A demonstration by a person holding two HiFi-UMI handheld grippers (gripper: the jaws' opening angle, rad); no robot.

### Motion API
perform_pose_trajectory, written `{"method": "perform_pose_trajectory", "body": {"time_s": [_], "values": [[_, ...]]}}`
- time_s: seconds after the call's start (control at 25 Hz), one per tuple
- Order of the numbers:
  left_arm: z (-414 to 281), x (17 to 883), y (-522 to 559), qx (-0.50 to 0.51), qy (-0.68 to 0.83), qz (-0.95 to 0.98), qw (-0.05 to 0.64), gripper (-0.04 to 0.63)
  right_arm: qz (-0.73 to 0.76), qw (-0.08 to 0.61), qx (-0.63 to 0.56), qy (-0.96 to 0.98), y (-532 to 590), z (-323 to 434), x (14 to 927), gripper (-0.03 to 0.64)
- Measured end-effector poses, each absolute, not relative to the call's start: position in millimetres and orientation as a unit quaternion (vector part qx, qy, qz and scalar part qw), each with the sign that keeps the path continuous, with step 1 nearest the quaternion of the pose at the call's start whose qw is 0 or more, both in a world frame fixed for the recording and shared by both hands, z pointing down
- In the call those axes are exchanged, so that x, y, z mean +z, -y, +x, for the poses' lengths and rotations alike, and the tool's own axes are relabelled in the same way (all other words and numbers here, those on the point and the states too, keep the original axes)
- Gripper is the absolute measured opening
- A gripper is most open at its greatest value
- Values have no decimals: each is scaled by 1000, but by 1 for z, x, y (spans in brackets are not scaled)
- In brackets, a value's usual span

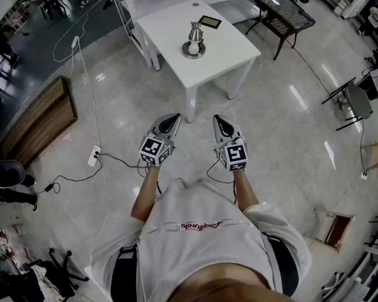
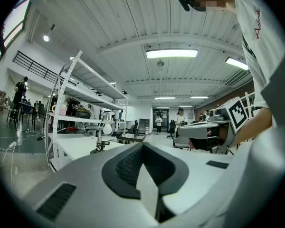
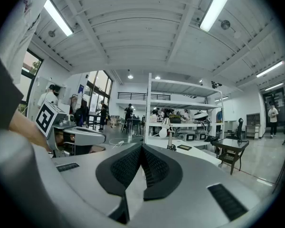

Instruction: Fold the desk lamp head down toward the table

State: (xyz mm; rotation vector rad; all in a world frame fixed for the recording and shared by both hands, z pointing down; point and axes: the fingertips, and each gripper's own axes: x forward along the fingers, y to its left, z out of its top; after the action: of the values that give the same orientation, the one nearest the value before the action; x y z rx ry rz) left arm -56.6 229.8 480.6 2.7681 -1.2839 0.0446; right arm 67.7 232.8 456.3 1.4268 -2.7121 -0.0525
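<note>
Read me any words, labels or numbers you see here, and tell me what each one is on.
Red script on shirt: upside down, too blurred to read.
Cubes on left gripper and right gripper: square markers only, no letters.
Nothing else is legible.

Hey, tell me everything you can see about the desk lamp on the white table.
The desk lamp looks like silvery metal: a round base, a short upright stem and a shade holding a pale round bulb, angled sideways in the gripper views. It stands near the middle of the white table, touched only by the tabletop. A small dark flat panel lies beyond it, apart.
</note>
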Motion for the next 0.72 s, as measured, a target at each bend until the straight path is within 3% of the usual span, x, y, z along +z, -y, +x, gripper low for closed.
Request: {"method": "perform_pose_trajectory", "body": {"time_s": [0.72], "values": [[-48, 478, -231, 18, 433, 900, 39, 17, 452, 19, -5, 892, -232, 75, 454, 23]]}}
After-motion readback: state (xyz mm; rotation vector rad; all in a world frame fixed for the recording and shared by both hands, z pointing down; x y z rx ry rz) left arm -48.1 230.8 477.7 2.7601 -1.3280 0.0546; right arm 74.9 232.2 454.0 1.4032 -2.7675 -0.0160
